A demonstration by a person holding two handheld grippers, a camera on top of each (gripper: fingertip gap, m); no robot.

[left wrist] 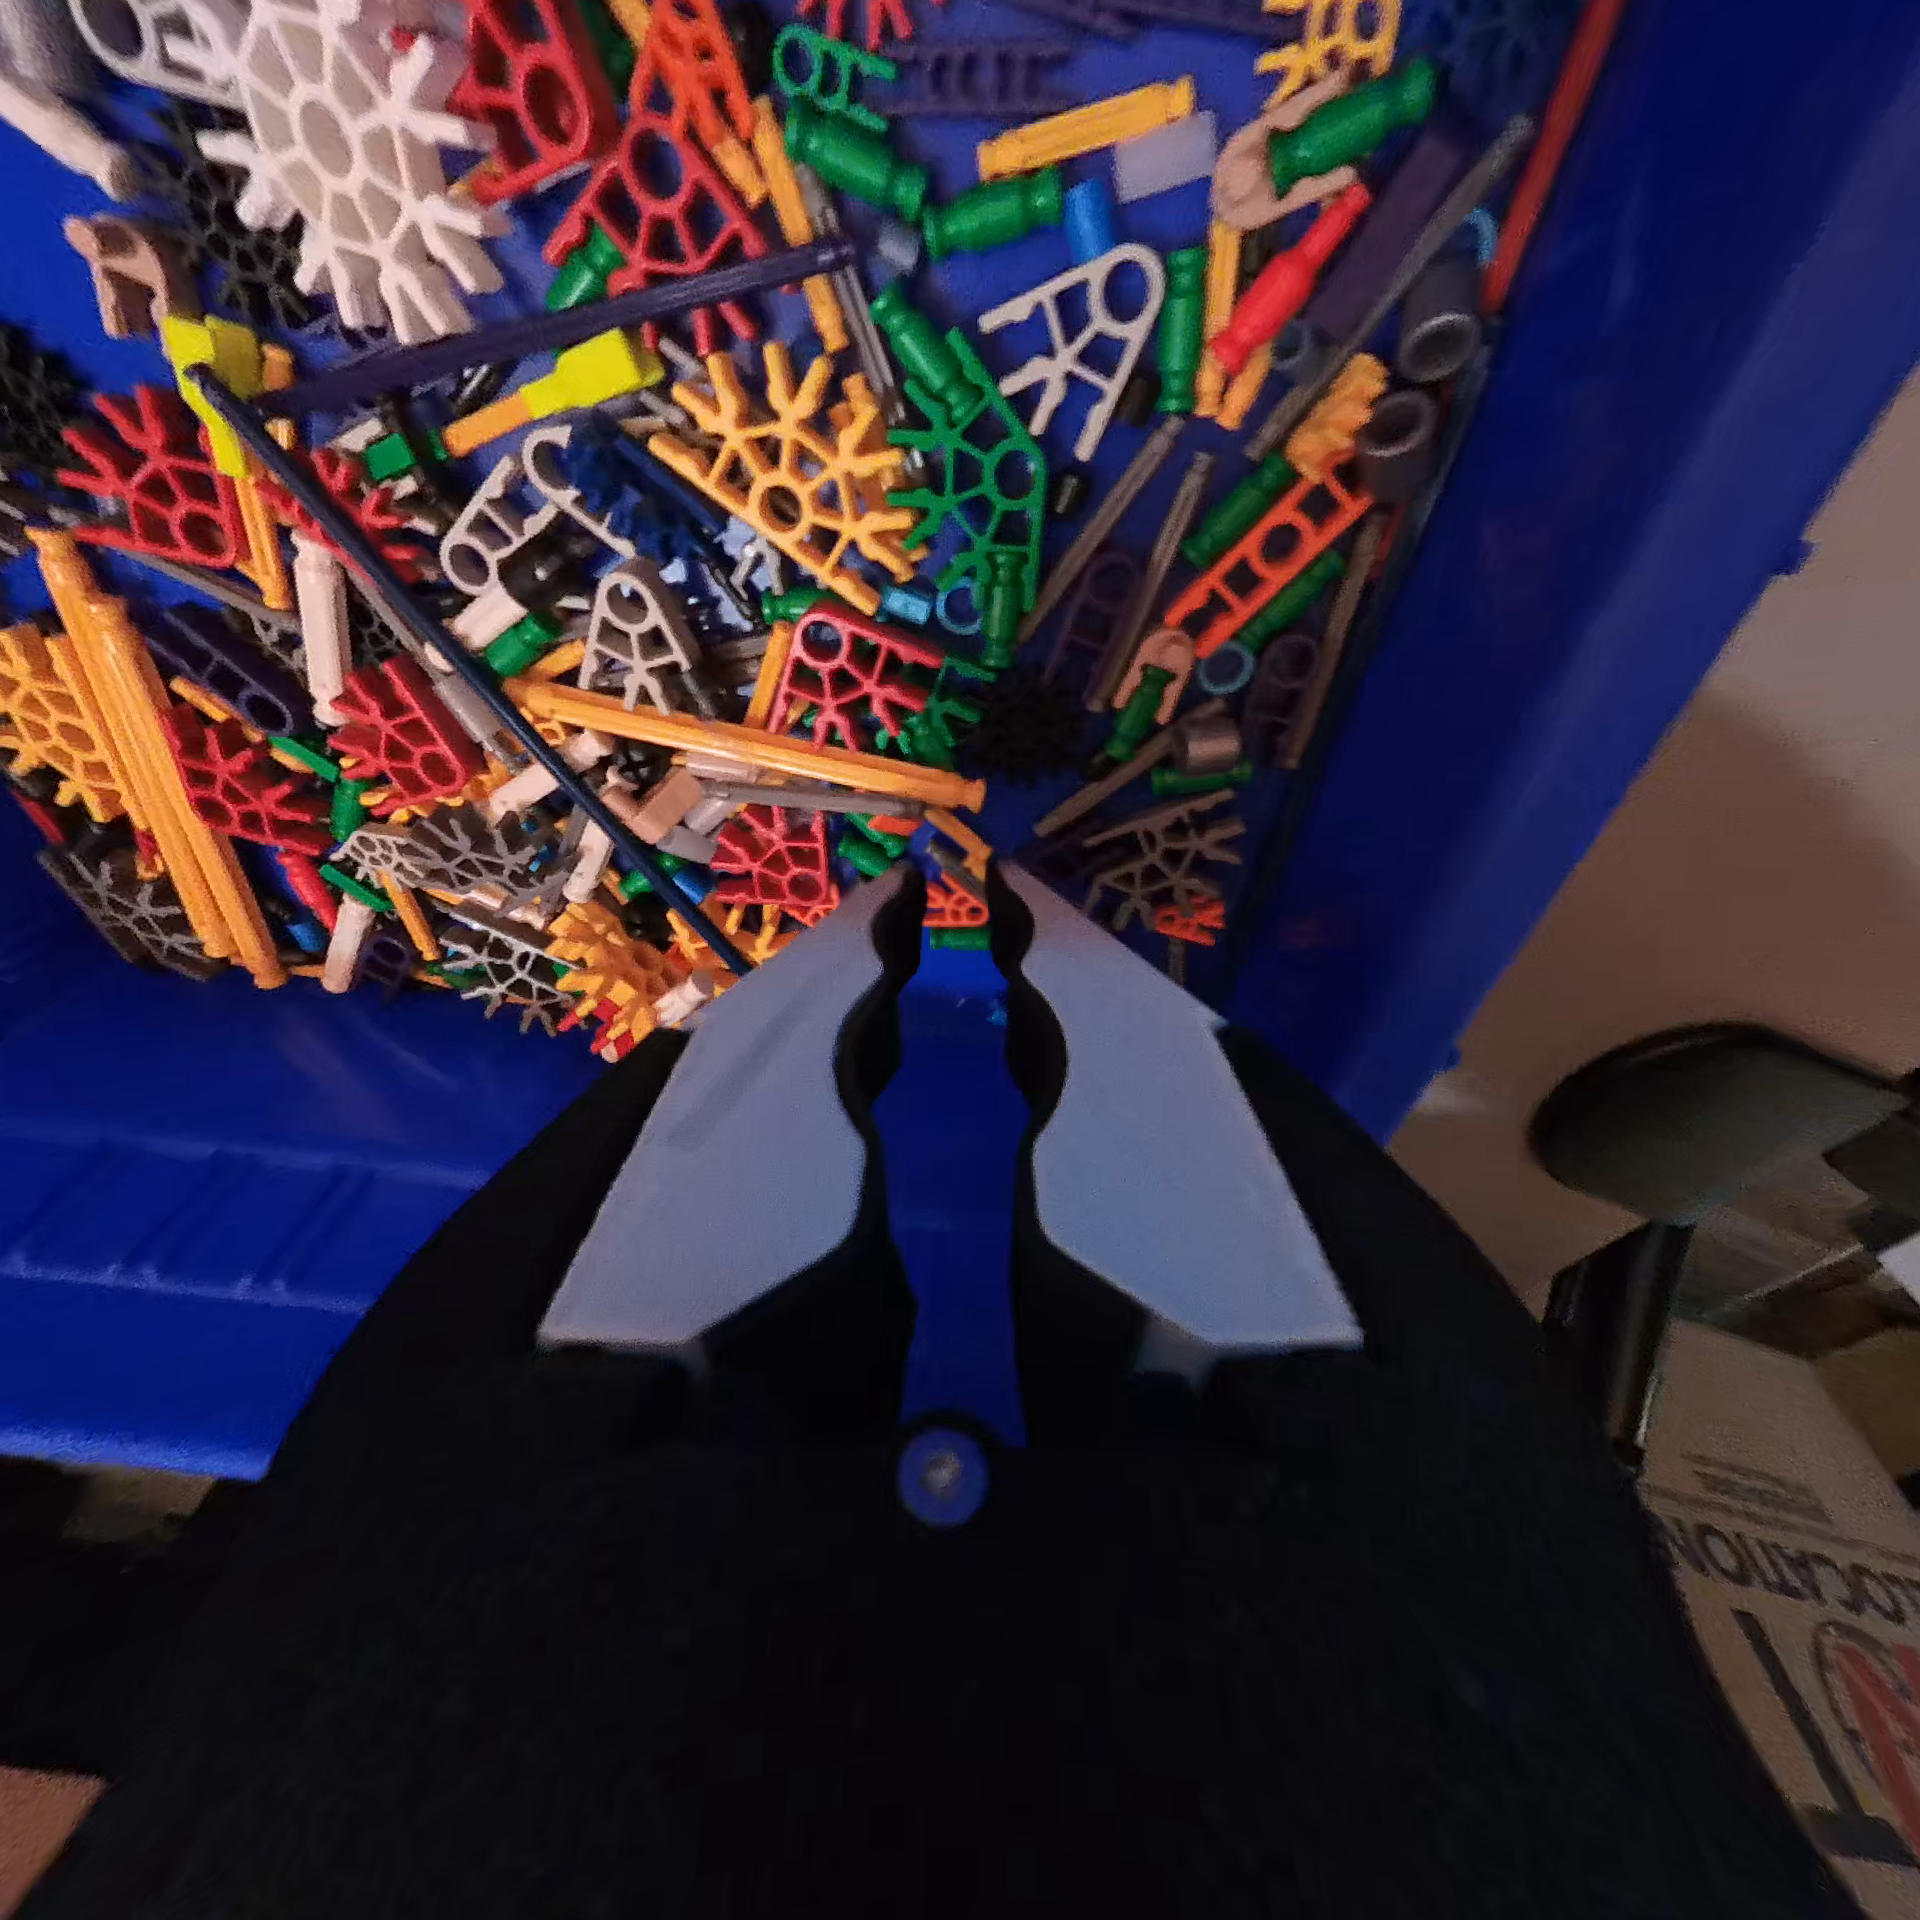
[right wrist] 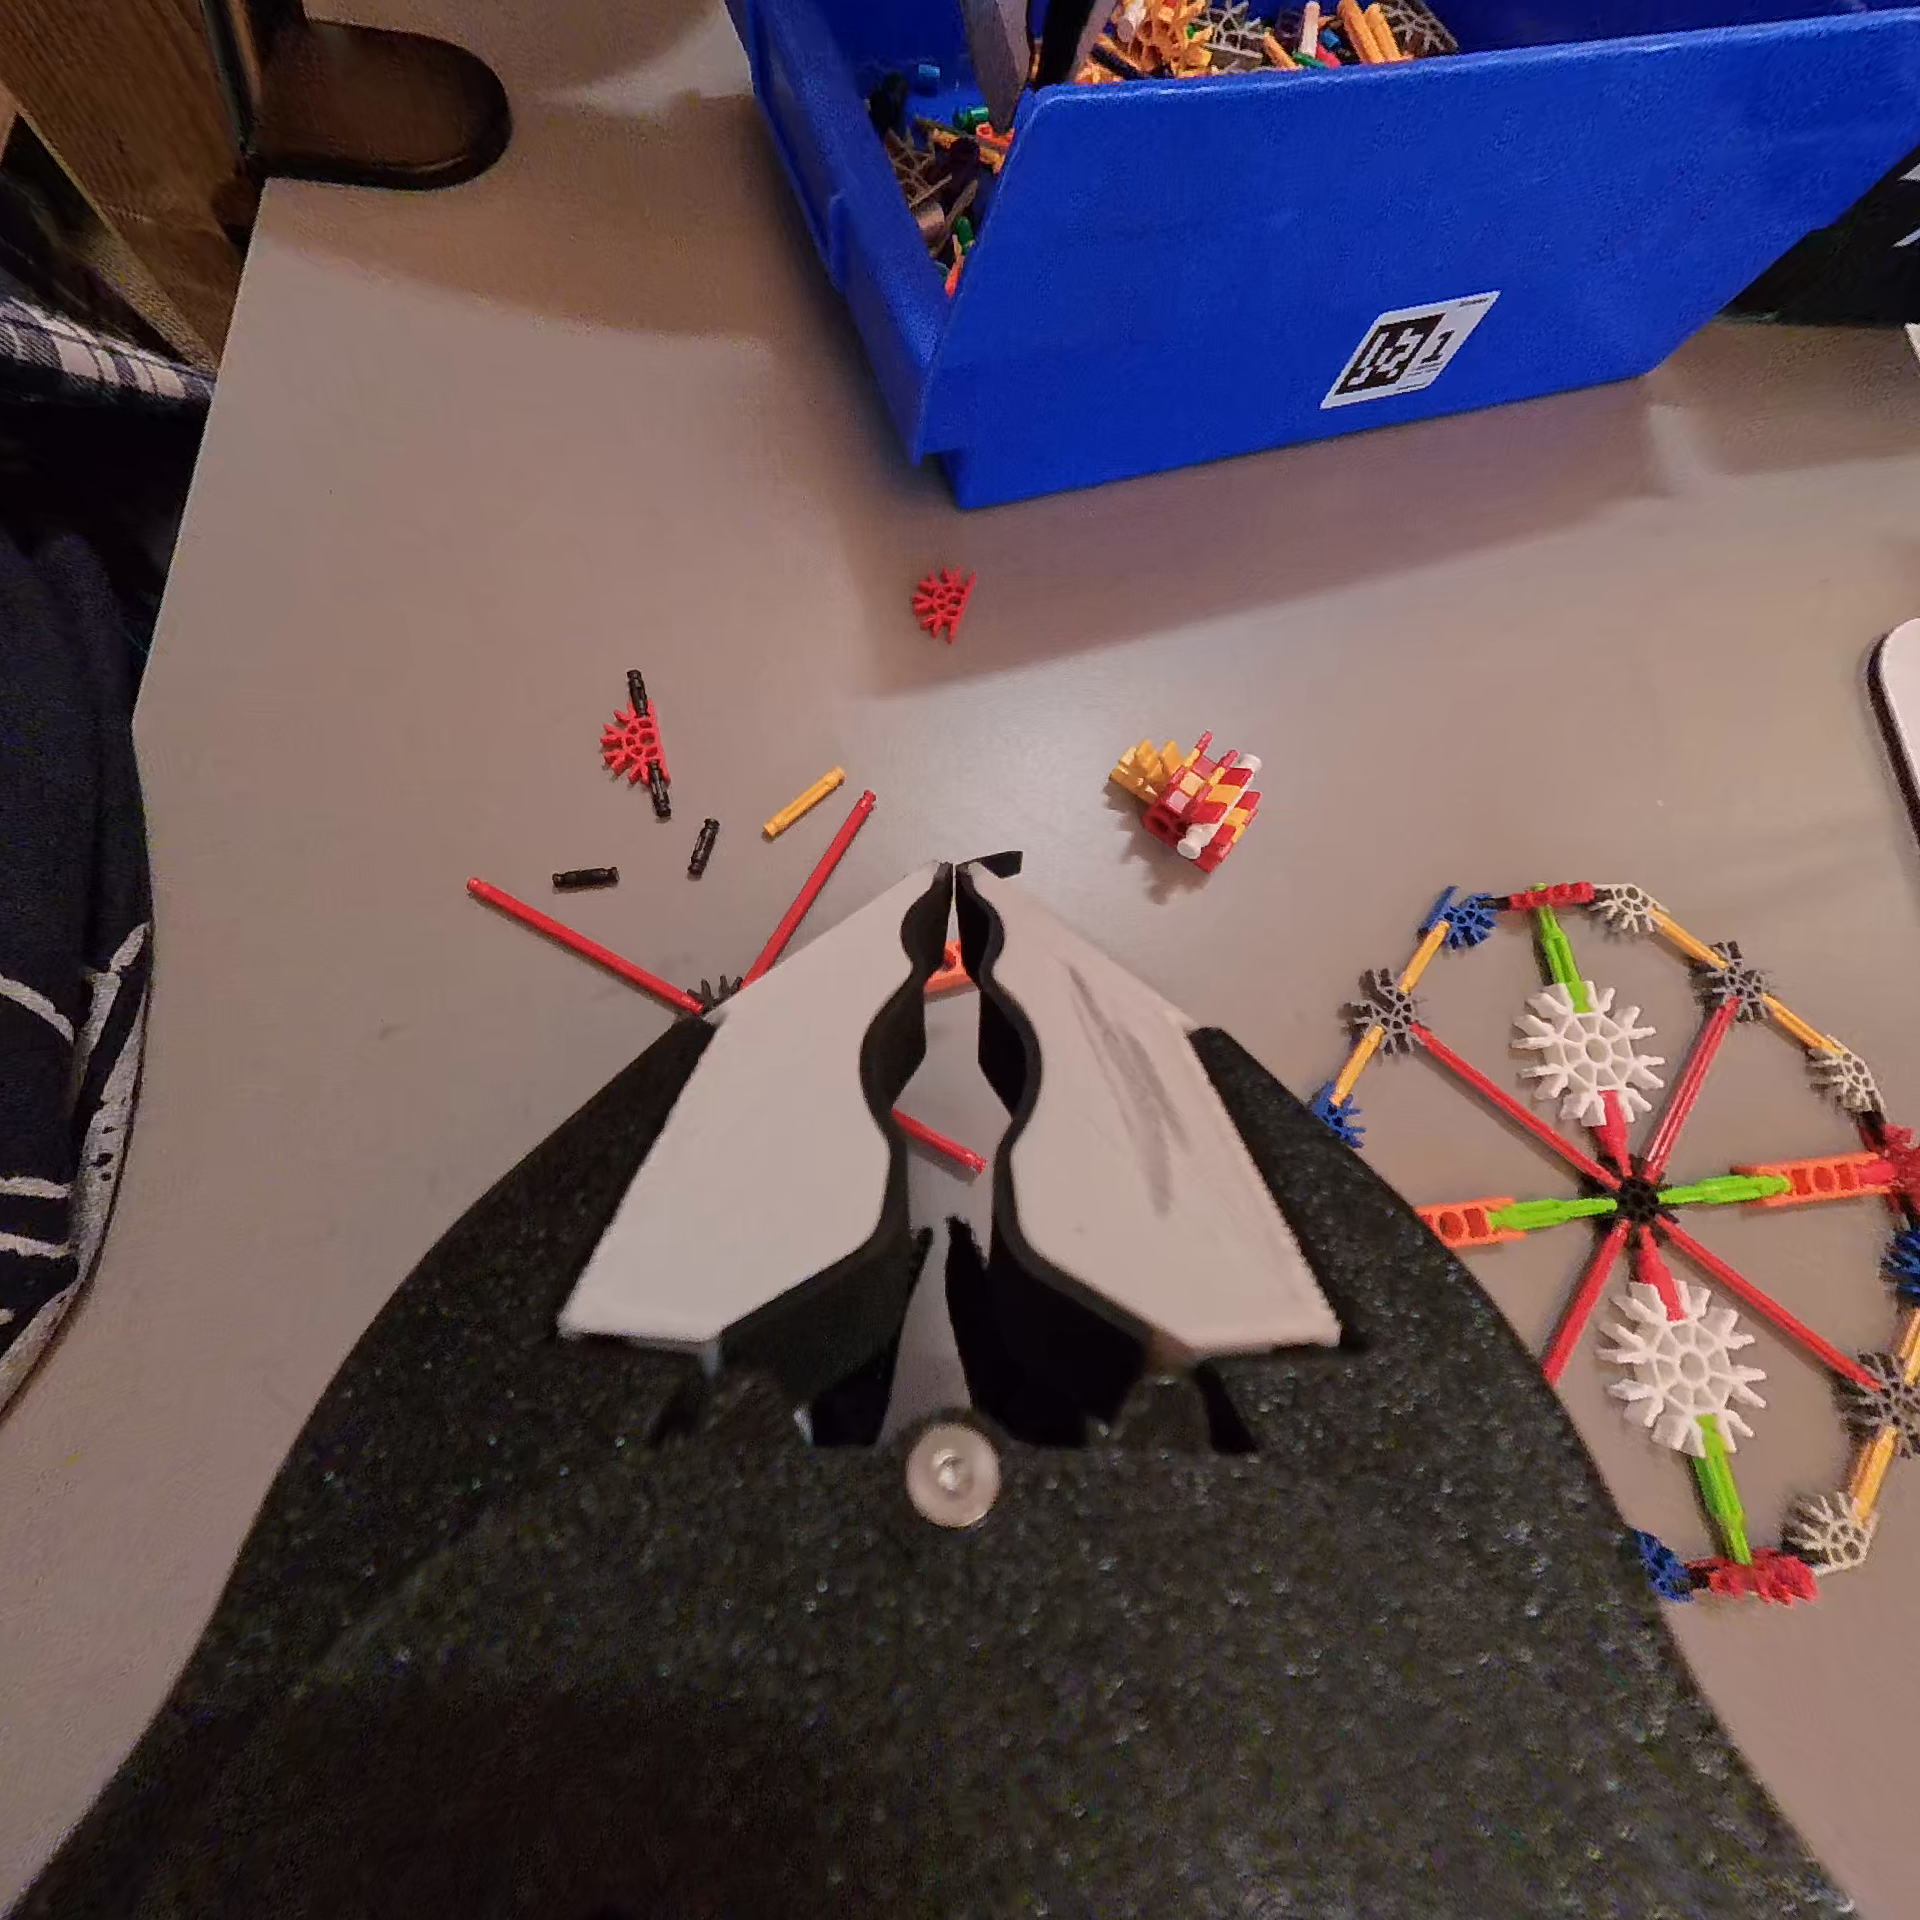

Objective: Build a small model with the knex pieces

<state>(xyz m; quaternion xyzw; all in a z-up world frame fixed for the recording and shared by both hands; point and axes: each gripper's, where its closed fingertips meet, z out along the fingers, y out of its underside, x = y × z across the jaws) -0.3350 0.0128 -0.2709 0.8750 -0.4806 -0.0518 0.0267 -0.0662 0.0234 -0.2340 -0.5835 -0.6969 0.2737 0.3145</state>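
Observation:
My left gripper (left wrist: 953,883) reaches into a blue bin (left wrist: 1558,623) full of loose plastic construction rods and connectors. Its jaws stand a narrow gap apart, closed on a small orange connector (left wrist: 956,906) at the near edge of the pile. A long yellow rod (left wrist: 748,743) lies just beyond the tips. My right gripper (right wrist: 954,871) hovers over the grey table (right wrist: 468,499), shut, with a small black piece (right wrist: 1000,861) pinched at its tips. Red rods (right wrist: 582,943) and short black rods (right wrist: 585,878) lie on the table beneath and left of it.
The blue bin (right wrist: 1299,260) stands at the far right of the table, with the left gripper's finger (right wrist: 1000,62) inside. A wheel-shaped built model (right wrist: 1631,1195) lies at right. A small red-yellow cluster (right wrist: 1195,795), red connectors (right wrist: 943,603) and a yellow rod (right wrist: 803,802) lie between. A cardboard box (left wrist: 1808,1621) sits right of the bin. The tips of one gripper are about 30 cm away from the tips of the other. The yellow rod (right wrist: 803,802) is closer to my right gripper, around 7 cm from its tips; the left tips are 25 cm off.

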